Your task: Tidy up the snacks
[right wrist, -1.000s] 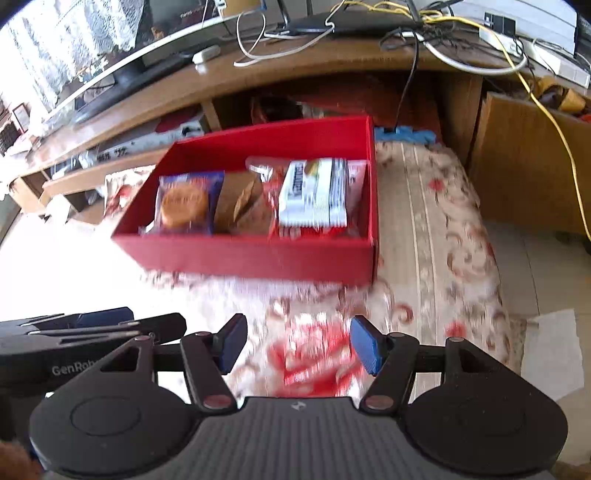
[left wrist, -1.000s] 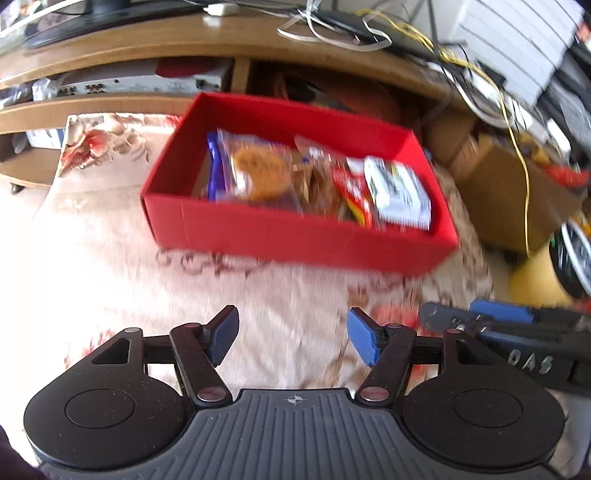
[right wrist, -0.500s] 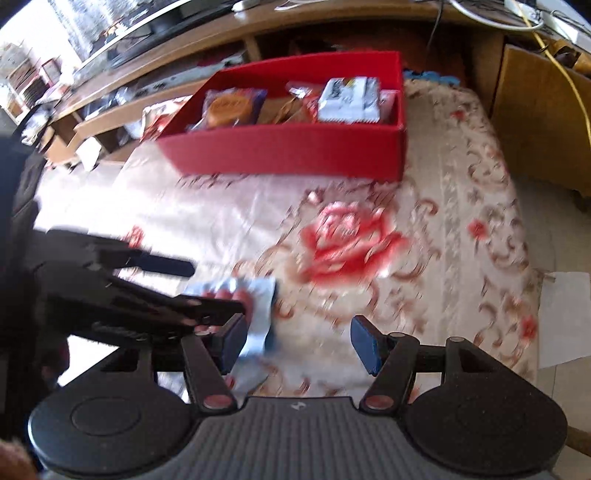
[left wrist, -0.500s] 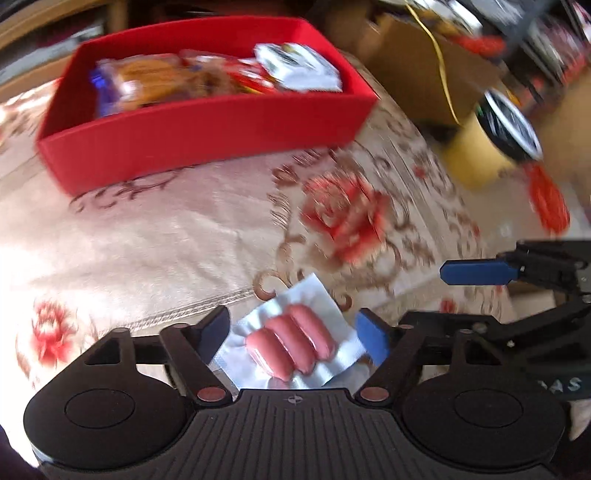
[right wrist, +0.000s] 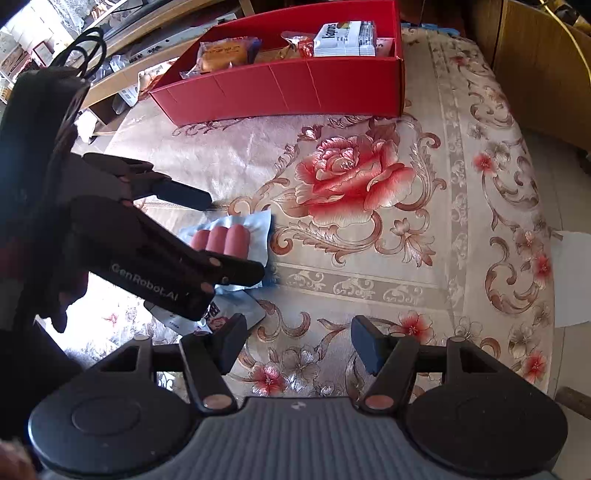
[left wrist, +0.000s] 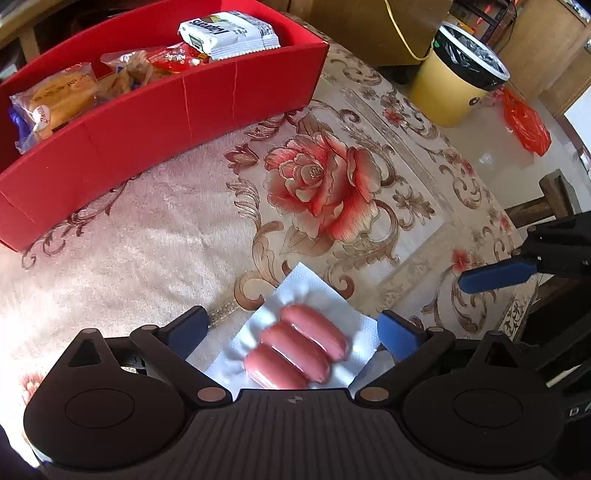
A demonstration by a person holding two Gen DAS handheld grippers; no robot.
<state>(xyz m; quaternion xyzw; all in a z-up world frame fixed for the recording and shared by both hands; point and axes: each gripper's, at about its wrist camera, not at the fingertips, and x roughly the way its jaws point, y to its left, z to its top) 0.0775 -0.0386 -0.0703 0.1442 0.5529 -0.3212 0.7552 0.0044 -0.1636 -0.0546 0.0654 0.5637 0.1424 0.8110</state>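
- Sausages (left wrist: 297,349), three in one sealed clear pack, lay on the flowered cloth (left wrist: 147,258) near its front edge, directly between the spread fingers of the left gripper (left wrist: 291,328).
- Neither blue pad (left wrist: 397,326) looked to be touching the pack; the left gripper stood wide apart and held nothing.
- The pack's long sides ran on a slant across the gap, and the sausages lay side by side along that same slant, so a closing pinch would meet the pack at an angle instead of square-on.
- The near end of the pack was hidden under the left gripper's body, so how far it reached toward the front edge could not be told.
- The right gripper (right wrist: 299,341) hung to the right of the pack, also spread wide and empty, with only cloth between its fingers; the left one was plainly the nearer.
- In the right wrist view a second flat packet (right wrist: 236,312) showed partly beneath the left gripper; its print was too covered to read.
- Farther off, toward the cloth's back edge, stood the red box (left wrist: 155,110), well apart from the pack and already holding several wrapped snacks (left wrist: 229,33).
- By my judgement the pack was bound for that box.
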